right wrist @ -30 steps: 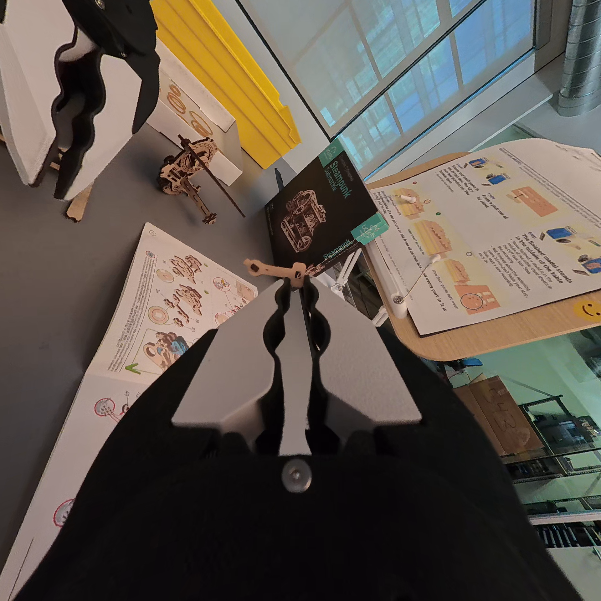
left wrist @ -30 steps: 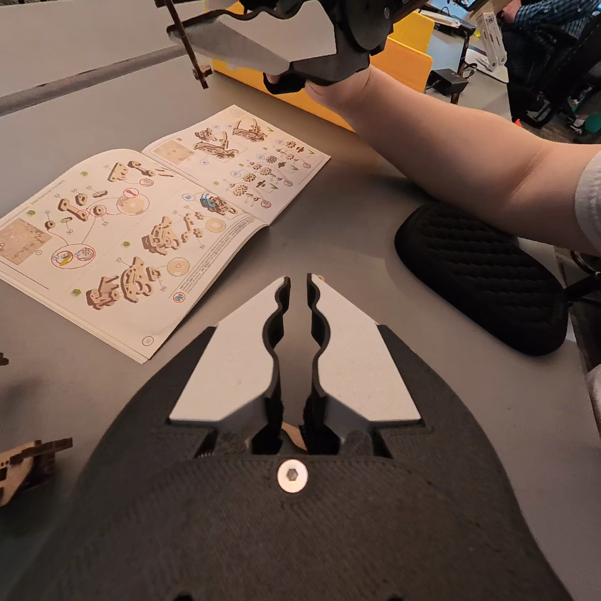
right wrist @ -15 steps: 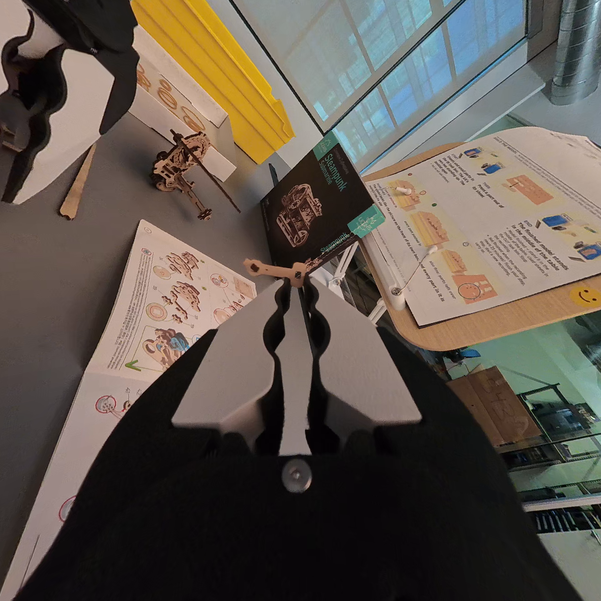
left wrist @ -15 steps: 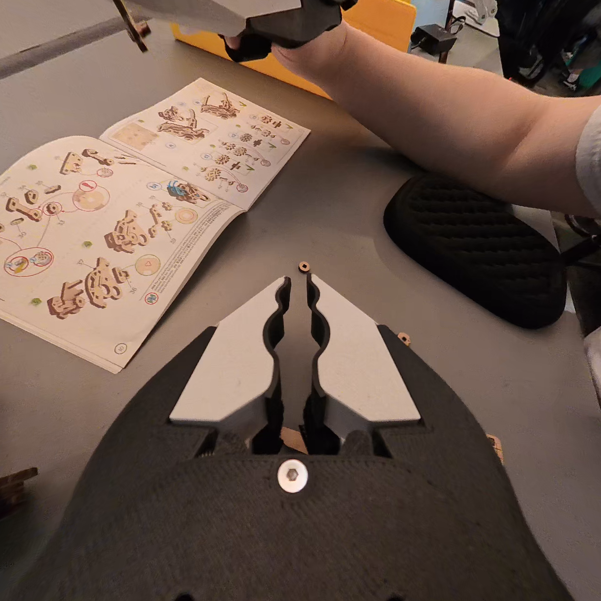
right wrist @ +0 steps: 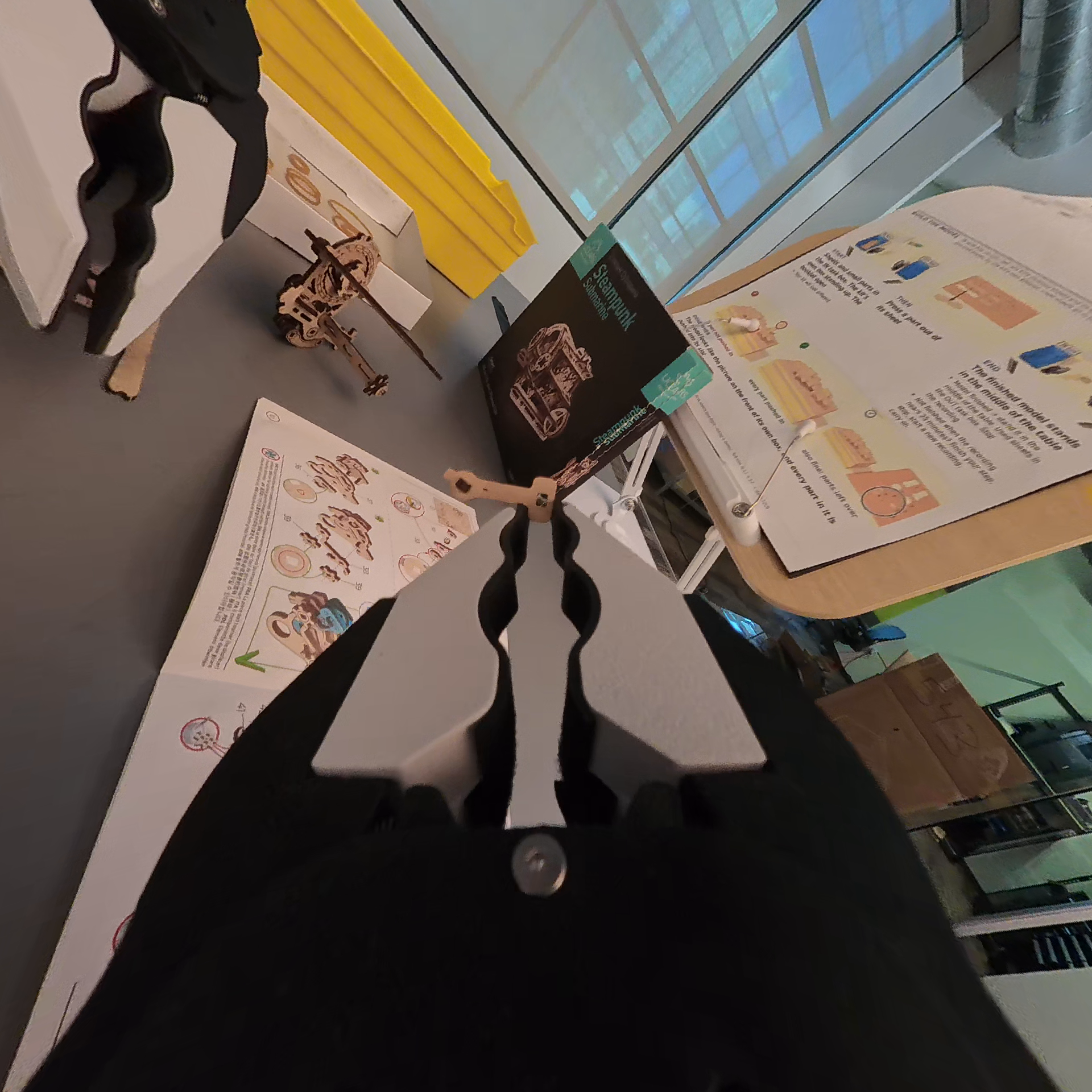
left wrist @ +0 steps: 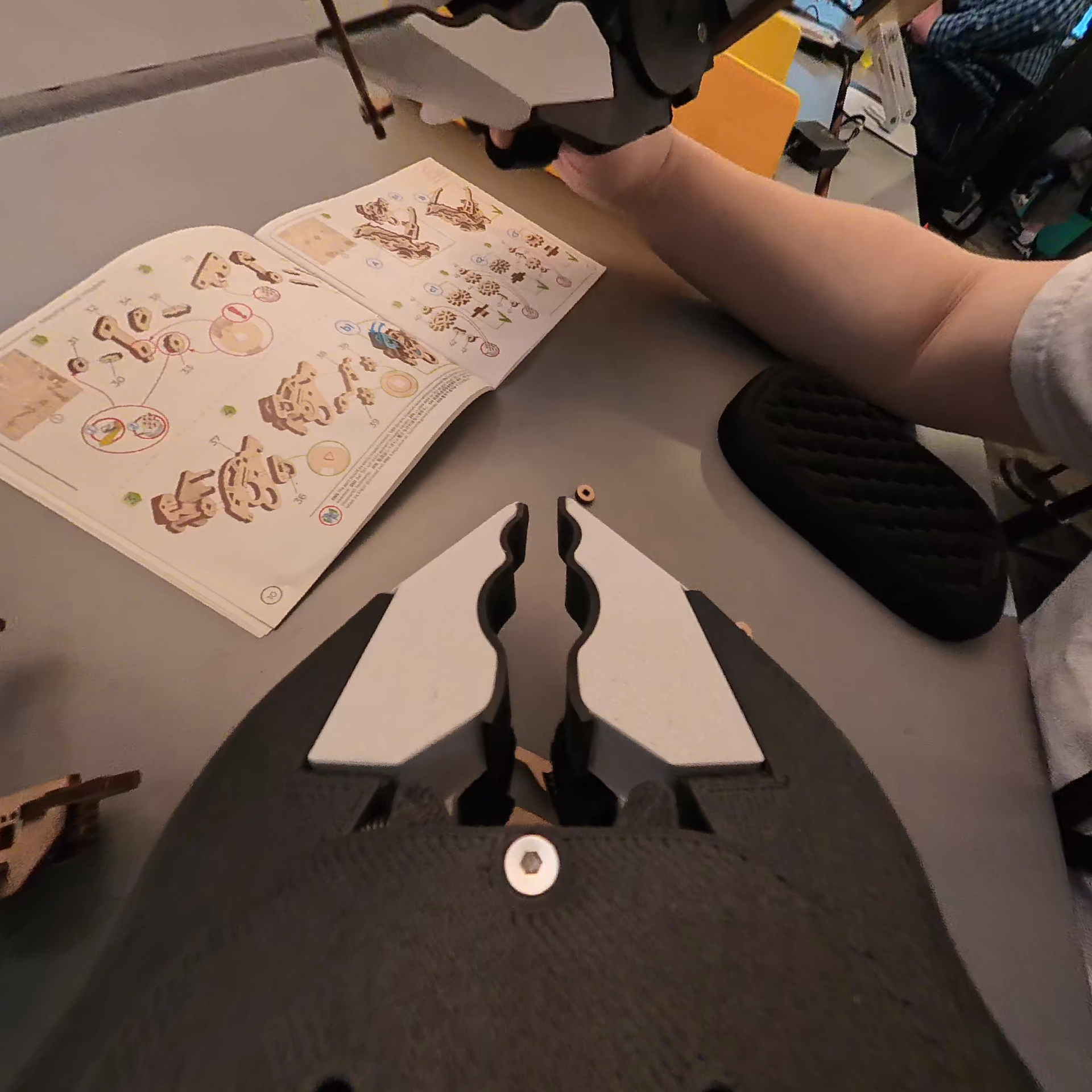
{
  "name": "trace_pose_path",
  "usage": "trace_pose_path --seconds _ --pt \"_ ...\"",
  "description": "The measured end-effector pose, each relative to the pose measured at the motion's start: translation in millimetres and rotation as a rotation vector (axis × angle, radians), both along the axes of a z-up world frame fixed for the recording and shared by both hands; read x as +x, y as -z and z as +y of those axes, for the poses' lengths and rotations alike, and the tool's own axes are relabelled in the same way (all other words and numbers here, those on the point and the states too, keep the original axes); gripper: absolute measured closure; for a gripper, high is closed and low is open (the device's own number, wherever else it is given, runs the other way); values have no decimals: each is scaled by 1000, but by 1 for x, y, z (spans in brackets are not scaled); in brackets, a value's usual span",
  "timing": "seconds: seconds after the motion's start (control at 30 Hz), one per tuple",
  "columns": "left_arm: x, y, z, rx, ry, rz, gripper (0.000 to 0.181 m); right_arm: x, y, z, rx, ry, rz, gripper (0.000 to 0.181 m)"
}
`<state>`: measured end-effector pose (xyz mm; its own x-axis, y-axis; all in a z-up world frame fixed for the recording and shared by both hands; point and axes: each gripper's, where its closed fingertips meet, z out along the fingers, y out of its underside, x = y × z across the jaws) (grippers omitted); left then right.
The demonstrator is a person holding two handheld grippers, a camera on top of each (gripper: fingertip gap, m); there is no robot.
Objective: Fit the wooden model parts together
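Left wrist view: the left gripper (left wrist: 542,513) hangs over the grey tabletop (left wrist: 591,413) with its fingers (left wrist: 437,638) slightly apart and nothing between the tips. A small wooden ring (left wrist: 584,491) lies just beyond the tips, right of the open booklet (left wrist: 266,384). A black pad (left wrist: 857,496) lies further right of the booklet. Above the booklet, the right gripper (left wrist: 366,65) holds a thin wooden part (left wrist: 354,71).

Right wrist view: the right gripper (right wrist: 536,513) has its fingers (right wrist: 644,644) clamped on a wooden lever (right wrist: 502,489) above the booklet (right wrist: 331,543). Beyond the booklet stands a part-built model (right wrist: 331,295), with a dark box (right wrist: 579,372) to its right.
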<state>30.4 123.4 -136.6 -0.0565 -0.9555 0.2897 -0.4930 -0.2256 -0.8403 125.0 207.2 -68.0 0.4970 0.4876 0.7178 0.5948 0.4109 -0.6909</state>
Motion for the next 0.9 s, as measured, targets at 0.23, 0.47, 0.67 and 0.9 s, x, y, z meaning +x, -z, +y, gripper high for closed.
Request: trace_pose_path --seconds 0.23,0.47,0.67,0.9 --pt "-2 -3 -2 -87 7 -4 173 -3 7 3 -30 -19 4 175" --pt "-3 0 -5 -55 24 16 172 -5 13 5 -58 -33 -6 175" --pt "-5 2 7 -33 -26 30 173 -5 17 5 -72 -35 -4 175" --pt "-7 -34 27 -62 -123 -143 174 -8 20 5 -79 -39 -17 175"
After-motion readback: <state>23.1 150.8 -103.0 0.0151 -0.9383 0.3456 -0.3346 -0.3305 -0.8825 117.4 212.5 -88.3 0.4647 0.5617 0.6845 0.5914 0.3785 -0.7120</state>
